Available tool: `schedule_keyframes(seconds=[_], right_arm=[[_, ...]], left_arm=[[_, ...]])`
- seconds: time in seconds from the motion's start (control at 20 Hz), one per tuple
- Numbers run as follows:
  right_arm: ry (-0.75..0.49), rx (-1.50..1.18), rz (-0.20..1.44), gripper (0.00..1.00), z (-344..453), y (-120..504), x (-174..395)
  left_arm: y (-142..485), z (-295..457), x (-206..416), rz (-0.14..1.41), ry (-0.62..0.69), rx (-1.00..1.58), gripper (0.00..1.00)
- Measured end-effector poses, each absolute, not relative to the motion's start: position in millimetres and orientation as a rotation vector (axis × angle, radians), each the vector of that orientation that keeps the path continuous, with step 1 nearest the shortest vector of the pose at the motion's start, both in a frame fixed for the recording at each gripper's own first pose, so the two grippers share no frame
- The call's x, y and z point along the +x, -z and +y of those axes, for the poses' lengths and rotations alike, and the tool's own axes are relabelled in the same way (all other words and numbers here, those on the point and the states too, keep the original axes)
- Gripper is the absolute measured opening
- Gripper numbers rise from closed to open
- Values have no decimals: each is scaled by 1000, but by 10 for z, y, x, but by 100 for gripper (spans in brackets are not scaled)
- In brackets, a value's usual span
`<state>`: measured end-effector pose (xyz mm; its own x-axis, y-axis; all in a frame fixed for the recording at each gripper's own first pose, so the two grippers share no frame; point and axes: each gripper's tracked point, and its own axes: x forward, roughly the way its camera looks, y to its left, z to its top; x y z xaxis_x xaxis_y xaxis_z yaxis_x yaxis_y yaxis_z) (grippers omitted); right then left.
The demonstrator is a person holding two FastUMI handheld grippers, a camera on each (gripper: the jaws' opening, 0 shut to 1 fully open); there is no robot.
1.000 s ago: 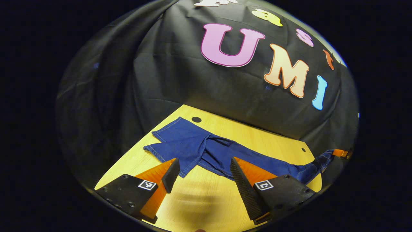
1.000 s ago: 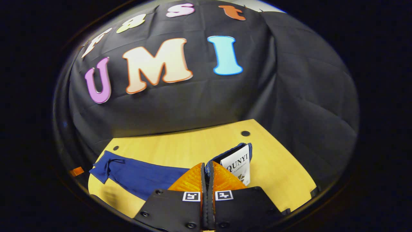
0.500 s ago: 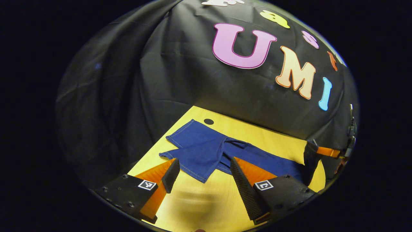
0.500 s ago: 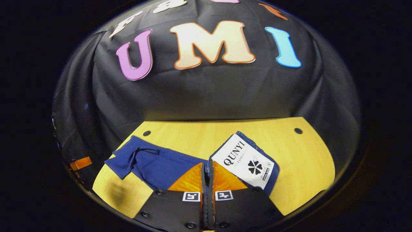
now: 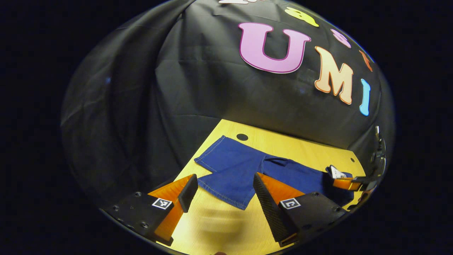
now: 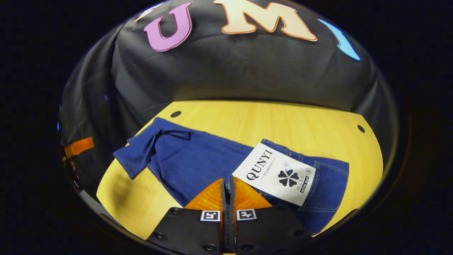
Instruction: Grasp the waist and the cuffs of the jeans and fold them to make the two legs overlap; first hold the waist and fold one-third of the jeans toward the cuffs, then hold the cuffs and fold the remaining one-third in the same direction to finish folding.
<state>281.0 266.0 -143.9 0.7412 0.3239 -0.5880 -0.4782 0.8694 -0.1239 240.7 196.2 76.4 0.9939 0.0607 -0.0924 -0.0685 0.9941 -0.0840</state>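
Right jaws: my right gripper (image 6: 228, 186) is pressed closed on the waist edge of the dark blue denim jeans (image 6: 198, 161), cloth pinched between both fingers just beside the white paper tag (image 6: 274, 173).

Left jaws: my left gripper (image 5: 223, 189) hangs wide apart over the near cuff (image 5: 226, 193), holding nothing and touching nothing.

Jeans: spread lengthwise across the table, waist end at my right, cuffs at my left; one leg lies slanted across the other near the cuffs, so the legs do not yet overlap squarely.

Handling: soft and limp, I judge, with some weight; it will sag and drag between grips instead of holding a shape. The denim is not slippery. Seams and hems are the thick places.

Where to hold: the waistband for my right, the doubled hem of the cuff for my left, taking both layers so neither leg slips free.

Surface: pale yellow wooden table (image 6: 269, 118), smooth, with small dark round holes near its far edge; cloth should slide on it easily.

Room: black cloth wall (image 5: 198, 85), creased, close behind the table.
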Motion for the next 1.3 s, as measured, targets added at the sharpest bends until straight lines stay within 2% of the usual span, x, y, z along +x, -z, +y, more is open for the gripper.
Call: schedule_keyframes(seconds=[0.2, 0.4, 0.45, 0.5, 0.65, 0.7, 0.8, 0.9, 0.95, 1.0, 1.05, 1.2, 1.25, 1.3], right_arm=[[-462, -290, 660, 0, 2684, 1637, 2879], [-499, -271, 718, 4, 2703, 1778, 2868], [-531, -236, 751, 10, 2746, 1879, 2817], [-588, -187, 775, 28, 2840, 1846, 2745], [-624, -201, 745, 96, 2896, 1782, 2678], [-630, -213, 732, 92, 2878, 1743, 2651], [-634, -216, 719, 98, 2816, 1606, 2579], [-630, -187, 733, 99, 2684, 1442, 2457], [-615, -175, 732, 94, 2573, 1337, 2414], [-592, -168, 725, 99, 2460, 1240, 2397], [-566, -163, 716, 94, 2330, 1148, 2389], [-484, -152, 676, 94, 1974, 896, 2425], [-456, -148, 670, 98, 1847, 862, 2451], [-433, -142, 675, 98, 1750, 845, 2464]], left_arm=[[-876, 2093, 2694, 104, -44, -129, 95], [-743, 2288, 3042, 172, -37, -114, 95], [-693, 2309, 3128, 190, -38, -119, 94], [-627, 2310, 3209, 213, -34, -128, 95], [-455, 2381, 3416, 265, -42, -129, 95], [-415, 2425, 3504, 279, -52, -118, 95], [-325, 2519, 3645, 313, -73, -92, 95], [-240, 2600, 3752, 340, -95, -93, 95], [-201, 2624, 3797, 353, -104, -109, 95], [-158, 2651, 3840, 361, -113, -127, 95], [-130, 2694, 3902, 361, -122, -145, 95], [-110, 2769, 3946, 366, -129, -192, 95], [-105, 2782, 3990, 366, -130, -202, 94], [-103, 2778, 4028, 367, -129, -212, 94]])
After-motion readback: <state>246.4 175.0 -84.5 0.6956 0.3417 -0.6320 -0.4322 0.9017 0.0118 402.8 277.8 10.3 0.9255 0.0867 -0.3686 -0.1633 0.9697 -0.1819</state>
